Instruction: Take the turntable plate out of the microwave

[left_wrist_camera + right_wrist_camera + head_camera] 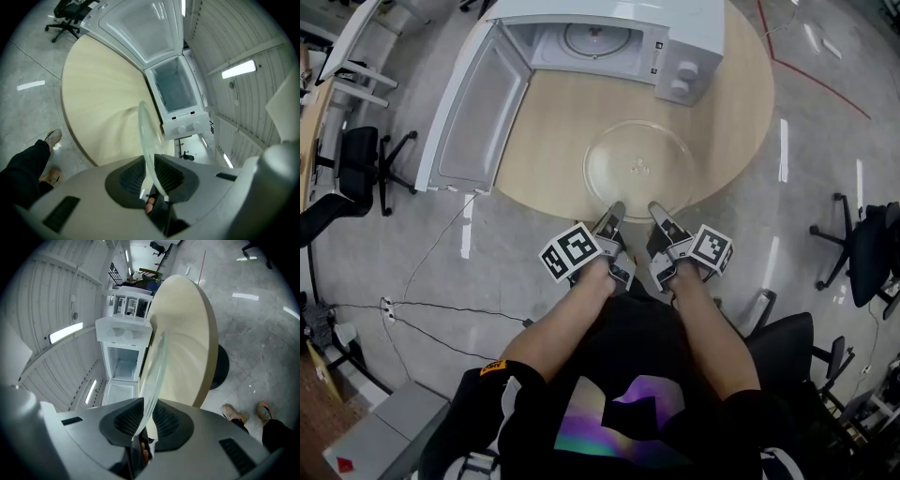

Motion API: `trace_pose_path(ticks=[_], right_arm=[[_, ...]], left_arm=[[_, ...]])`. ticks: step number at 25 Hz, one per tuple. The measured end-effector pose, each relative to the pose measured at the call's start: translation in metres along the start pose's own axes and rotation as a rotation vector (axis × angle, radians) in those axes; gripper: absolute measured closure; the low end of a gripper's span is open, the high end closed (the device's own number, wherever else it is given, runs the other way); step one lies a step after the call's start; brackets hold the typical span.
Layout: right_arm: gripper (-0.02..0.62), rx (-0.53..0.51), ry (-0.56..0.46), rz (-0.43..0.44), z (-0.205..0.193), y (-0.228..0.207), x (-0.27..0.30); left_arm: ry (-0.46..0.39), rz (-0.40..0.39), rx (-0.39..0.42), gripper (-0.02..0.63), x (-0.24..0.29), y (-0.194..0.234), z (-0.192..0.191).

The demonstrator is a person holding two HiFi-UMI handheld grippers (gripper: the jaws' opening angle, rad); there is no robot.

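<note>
The plate (639,169) is out of the microwave (680,56) and lies over the near edge of the round table (553,122), at centre frame. The left gripper (616,214) and right gripper (657,214), side by side, each clamp its near rim. The microwave stands at the top, its door (478,117) open leftward.

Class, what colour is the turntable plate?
The turntable plate is clear, colourless glass; best in the head view.
</note>
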State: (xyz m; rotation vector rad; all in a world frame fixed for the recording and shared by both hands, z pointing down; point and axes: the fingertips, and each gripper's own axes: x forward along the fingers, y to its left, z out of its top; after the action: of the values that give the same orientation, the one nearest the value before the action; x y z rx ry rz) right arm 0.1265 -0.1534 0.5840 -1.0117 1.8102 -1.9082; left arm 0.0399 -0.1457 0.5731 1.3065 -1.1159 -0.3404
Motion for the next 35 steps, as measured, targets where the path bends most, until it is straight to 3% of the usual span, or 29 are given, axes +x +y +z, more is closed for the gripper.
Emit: trace_pose_path(ticks=[3,14,28,35], right_arm=[[0.534,0.005,0.007,0.014,0.001,0.001,0.004],[0.534,0.07,0.045,-0.064,-0.005,-0.013,0.009],[0.531,0.085,0.027,-0.15,-0.011,-0.026,-0.012],[0.531,0.096,0.013,-0.146,-0.012,-0.028,-0.022]], left_arm=[[0.001,0.004,-0.002,0.505,0.002,0.0,0.003],[0.015,0.028,-0.047,0.514,0.004,0.011,0.005],[0.019,0.029,-0.079,0.514,0.008,0.021,0.004],[0.021,0.03,-0.075,0.513,0.009,0.024,0.004]])
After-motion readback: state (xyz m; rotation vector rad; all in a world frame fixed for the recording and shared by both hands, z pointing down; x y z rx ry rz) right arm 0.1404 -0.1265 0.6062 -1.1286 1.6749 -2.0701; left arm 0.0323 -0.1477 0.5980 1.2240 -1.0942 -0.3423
